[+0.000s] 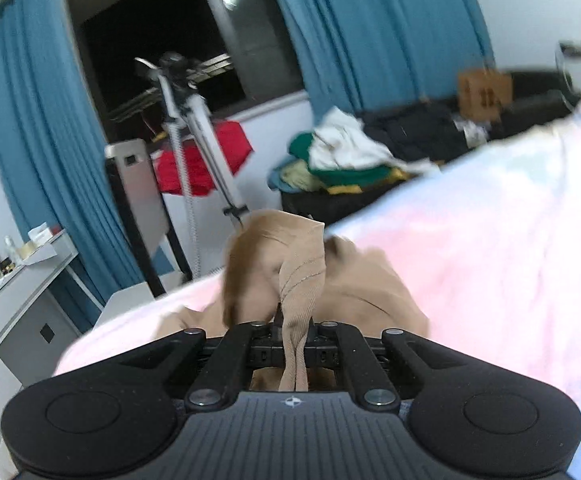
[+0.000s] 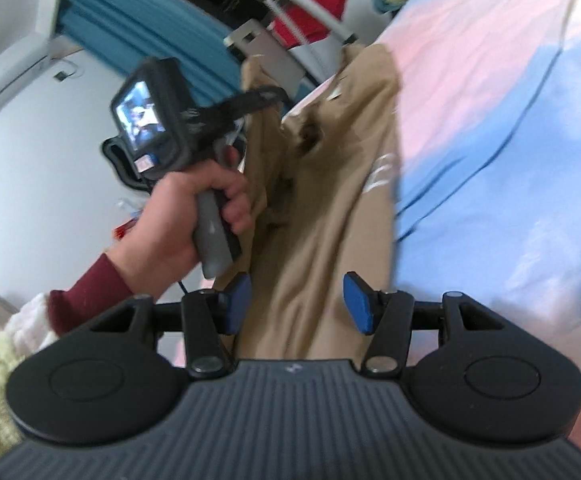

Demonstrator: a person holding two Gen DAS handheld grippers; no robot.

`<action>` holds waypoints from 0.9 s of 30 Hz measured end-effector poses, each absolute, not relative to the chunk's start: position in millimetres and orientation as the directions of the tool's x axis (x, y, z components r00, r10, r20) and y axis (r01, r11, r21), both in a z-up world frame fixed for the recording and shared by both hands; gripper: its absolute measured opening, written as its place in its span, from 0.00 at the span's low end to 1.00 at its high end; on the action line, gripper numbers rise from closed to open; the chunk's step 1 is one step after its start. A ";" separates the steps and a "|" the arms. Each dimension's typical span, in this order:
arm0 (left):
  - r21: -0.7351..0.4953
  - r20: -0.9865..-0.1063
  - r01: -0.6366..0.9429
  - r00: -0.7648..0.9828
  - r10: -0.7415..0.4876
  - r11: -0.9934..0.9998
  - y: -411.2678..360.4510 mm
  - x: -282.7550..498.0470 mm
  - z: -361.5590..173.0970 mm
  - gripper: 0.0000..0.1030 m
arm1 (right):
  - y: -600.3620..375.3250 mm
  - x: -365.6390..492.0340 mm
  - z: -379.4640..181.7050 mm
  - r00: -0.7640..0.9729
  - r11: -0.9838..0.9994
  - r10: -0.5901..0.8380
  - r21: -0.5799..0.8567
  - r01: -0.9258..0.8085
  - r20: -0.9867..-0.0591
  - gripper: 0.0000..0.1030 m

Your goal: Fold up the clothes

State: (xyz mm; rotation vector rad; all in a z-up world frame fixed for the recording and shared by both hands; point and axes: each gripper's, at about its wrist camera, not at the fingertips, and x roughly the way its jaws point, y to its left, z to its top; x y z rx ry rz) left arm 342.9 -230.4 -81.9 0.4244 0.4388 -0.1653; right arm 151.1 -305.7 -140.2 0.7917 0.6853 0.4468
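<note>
Left claw: jaws pinched narrow on a ribbed edge of the tan garment. The strip of cloth runs up out of the closed jaws; the pads themselves are hidden behind it. The rest of the garment is bunched just beyond the claw on the bed, which carries a pink and pale blue sheet. The outline of the garment is soft with blur, so the part gripped, hem or cuff, cannot be told.

Right claw: jaws stand wide, blue pads apart. Garment passes between them in this view, but whether cloth touches either pad cannot be told. Pale lettering on the garment is too smeared to read.

In the right wrist view, the person's left hand grips the handle of the left claw's tool, dark red sleeve cut off by the claw body. The tool's small screen is lit, its contents unreadable.

Beyond the bed from the garment: a heap of clothes, white, green and yellow, partly cut off by the bed's edge. Blue curtains behind it.
</note>
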 end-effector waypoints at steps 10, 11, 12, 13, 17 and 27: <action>0.224 -0.502 0.343 0.843 -0.193 0.912 -213.1 335.8 -99.6 0.62 | -317.0 162.0 -153.2 0.692 0.639 0.588 0.765 -0.081 -0.418 0.53; 0.200 -0.497 0.355 0.840 -0.218 0.913 -201.7 323.4 -91.1 0.66 | -317.5 161.7 -153.0 0.692 0.636 0.590 0.767 -0.082 -0.416 0.53; 0.176 -0.492 0.368 0.836 -0.242 0.913 -190.3 311.0 -82.5 0.67 | -317.2 161.1 -152.0 0.693 0.637 0.591 0.766 -0.086 -0.413 0.53; 0.151 -0.486 0.380 0.832 -0.266 0.913 -178.7 298.7 -73.9 0.70 | -316.7 160.7 -150.5 0.695 0.638 0.590 0.765 -0.090 -0.411 0.53; 0.031 -0.513 0.393 0.796 -0.323 0.919 -108.1 247.1 -43.5 0.75 | -314.0 156.7 -144.6 0.704 0.651 0.585 0.750 -0.113 -0.402 0.53; -0.299 -0.742 0.191 0.569 -0.354 0.935 89.7 147.3 -50.8 0.78 | -303.4 132.8 -122.9 0.723 0.688 0.561 0.713 -0.135 -0.404 0.53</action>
